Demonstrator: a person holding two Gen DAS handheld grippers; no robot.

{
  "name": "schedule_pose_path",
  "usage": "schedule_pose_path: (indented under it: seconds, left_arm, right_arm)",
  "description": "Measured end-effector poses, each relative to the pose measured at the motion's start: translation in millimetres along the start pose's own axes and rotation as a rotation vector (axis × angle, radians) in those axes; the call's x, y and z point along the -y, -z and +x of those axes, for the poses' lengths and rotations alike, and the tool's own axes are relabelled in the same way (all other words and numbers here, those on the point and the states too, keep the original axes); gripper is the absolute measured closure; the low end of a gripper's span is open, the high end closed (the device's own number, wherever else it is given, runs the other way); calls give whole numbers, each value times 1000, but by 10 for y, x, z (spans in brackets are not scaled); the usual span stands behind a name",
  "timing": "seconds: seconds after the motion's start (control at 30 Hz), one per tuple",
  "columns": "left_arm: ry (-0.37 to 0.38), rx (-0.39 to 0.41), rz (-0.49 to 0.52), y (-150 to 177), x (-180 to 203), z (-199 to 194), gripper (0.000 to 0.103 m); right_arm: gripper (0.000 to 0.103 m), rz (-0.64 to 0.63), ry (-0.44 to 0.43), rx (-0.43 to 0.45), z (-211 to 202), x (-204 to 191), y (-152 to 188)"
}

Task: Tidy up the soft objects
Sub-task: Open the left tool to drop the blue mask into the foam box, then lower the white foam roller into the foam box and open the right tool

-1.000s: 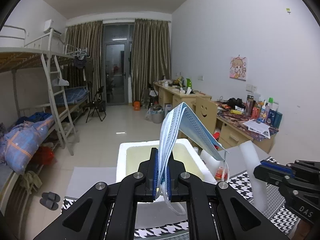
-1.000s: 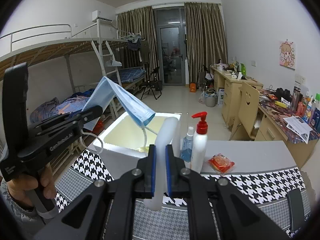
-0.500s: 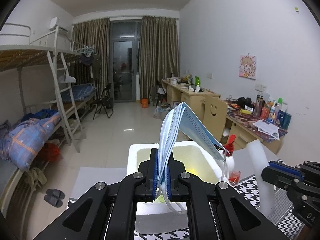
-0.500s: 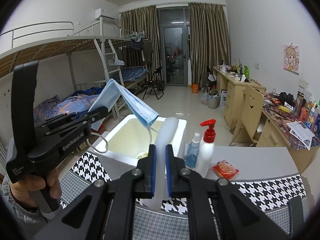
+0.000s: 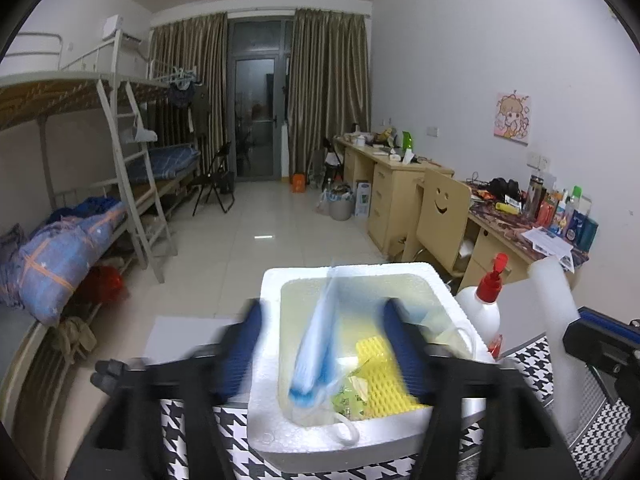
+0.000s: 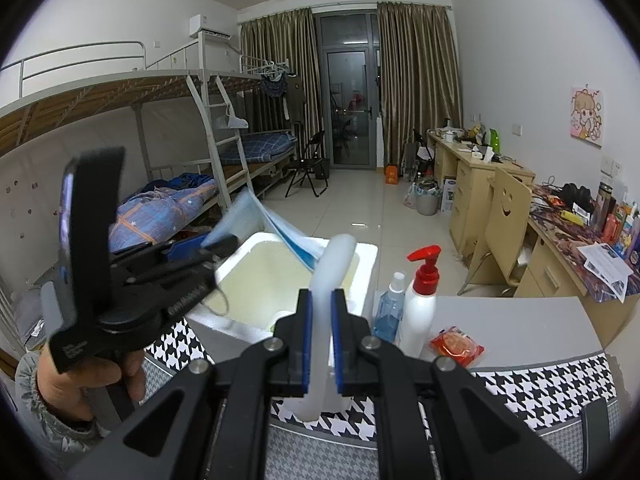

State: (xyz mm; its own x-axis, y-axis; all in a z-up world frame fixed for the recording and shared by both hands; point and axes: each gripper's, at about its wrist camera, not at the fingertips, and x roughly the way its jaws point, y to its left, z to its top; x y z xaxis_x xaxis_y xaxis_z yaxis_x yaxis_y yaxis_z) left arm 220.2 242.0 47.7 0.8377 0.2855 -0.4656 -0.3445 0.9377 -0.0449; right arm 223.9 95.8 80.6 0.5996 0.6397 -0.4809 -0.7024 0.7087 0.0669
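Foam, white and springy, is pinched at mid-length in the right gripper (image 6: 320,336) as a strip (image 6: 334,264), judged light and crush-prone, while the blue mask (image 5: 316,344), limp and blurred, falls between the wide-spread left gripper (image 5: 320,344) into the box (image 5: 452,304) at 12 o'clock, its loops barely made out.

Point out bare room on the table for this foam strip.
Free: the grey tabletop right of the red packet, and the houndstooth cloth in front of it. Crowded: the foam box, holding the mask and yellow mesh, and the pump bottle and spray bottle beside it.
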Motion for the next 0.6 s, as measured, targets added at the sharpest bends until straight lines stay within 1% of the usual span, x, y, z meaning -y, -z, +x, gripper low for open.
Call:
schedule_pose_path:
  seconds: [0.07, 0.13, 0.33, 0.37, 0.5, 0.6]
  left_arm:
    - [-8, 4, 0, 8, -21, -5, 27]
    - [-11, 6, 3, 21, -42, -28, 15]
    - [-17, 33, 9, 15, -64, -118, 2]
    - [-19, 35, 10, 20, -74, -146, 1]
    - [20, 34, 4, 34, -90, -232, 1]
    - [5, 45, 1, 35, -102, -291, 1]
  right_arm:
    - [91, 2, 1, -1, 16, 5, -10]
    - [91, -1, 1, -2, 21, 4, -14]
    - [91, -4, -2, -6, 97, 0, -52]
    - [91, -5, -2, -7, 112, -6, -58]
    - [91, -11, 1, -8, 180, -25, -79]
    - [91, -7, -4, -13, 225, -33, -90]
